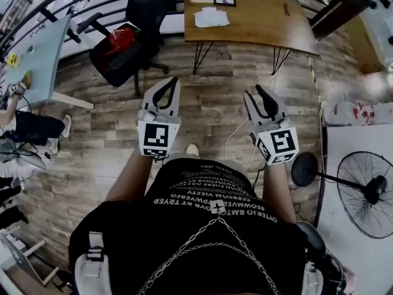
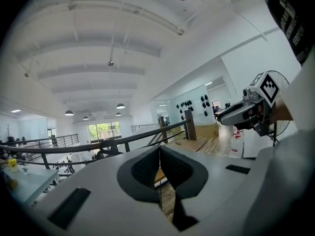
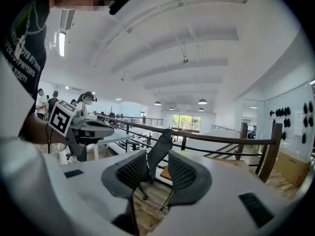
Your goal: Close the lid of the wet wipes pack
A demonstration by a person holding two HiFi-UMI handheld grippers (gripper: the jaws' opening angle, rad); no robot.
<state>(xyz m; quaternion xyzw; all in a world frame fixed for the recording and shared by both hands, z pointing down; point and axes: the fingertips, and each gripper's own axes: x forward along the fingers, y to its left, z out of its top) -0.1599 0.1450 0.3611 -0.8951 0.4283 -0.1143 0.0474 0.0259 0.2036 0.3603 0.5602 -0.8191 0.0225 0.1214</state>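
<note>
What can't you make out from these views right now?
- Head view: the white item on the wooden table is too small to tell whether it is the wipes pack.
- Head view: the table's far end is cut off by the top edge.
- Gripper views: the left gripper and right gripper block most of the table.

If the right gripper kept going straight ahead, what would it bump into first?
Nothing near: the right gripper points through open air. Farther on, it would probably meet the chair beside the table, though depth is hard to judge.
</note>
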